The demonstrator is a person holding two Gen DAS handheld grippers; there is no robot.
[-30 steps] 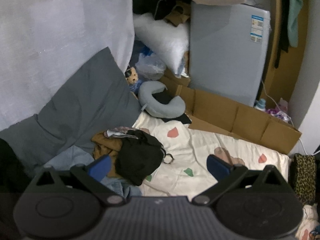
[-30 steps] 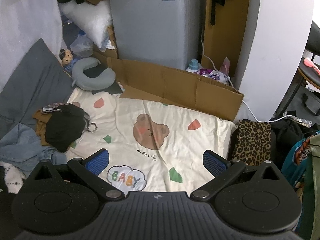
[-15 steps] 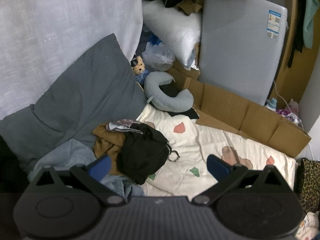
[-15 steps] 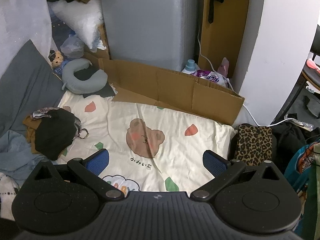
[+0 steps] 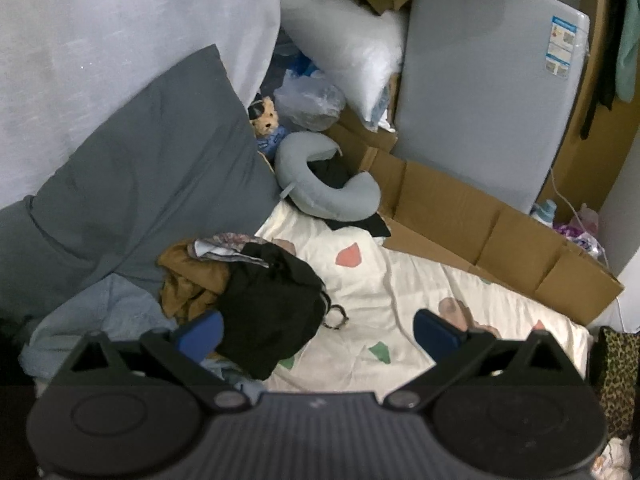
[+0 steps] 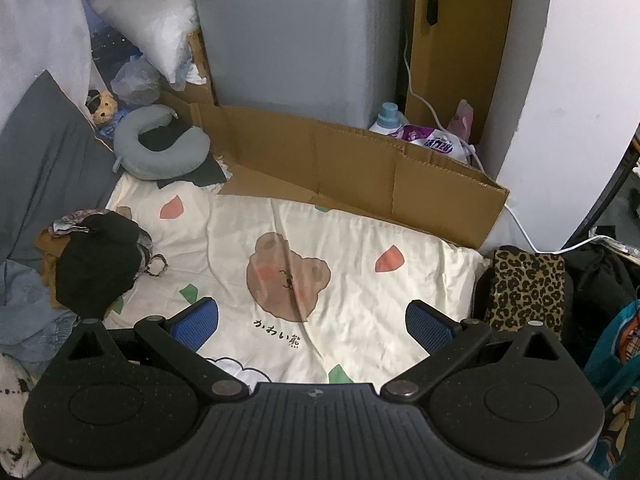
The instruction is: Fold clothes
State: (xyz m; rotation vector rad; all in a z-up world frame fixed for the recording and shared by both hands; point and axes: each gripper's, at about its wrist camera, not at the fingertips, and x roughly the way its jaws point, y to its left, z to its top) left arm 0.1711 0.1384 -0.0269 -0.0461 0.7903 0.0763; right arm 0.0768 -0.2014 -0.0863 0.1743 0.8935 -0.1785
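Note:
A pile of crumpled clothes lies at the left edge of a cream bear-print blanket (image 6: 360,240): a black garment (image 5: 272,304) on top, a brown one (image 5: 188,284) under it, a light blue denim piece (image 5: 100,320) to the left. The pile also shows in the right wrist view (image 6: 96,264). My left gripper (image 5: 318,330) is open and empty, held above the black garment. My right gripper (image 6: 312,322) is open and empty above the blanket's bear print (image 6: 286,276).
A grey pillow (image 5: 140,184) leans at the left. A grey neck pillow (image 5: 320,184), a small plush toy (image 5: 266,120), flattened cardboard (image 6: 360,168) and a grey appliance (image 6: 300,40) stand behind the blanket. A leopard-print item (image 6: 524,284) lies at the right.
Both grippers have moved forward and a little lower toward the blanket. The clothes pile now sits closer to the left gripper's fingers. Both stay open.

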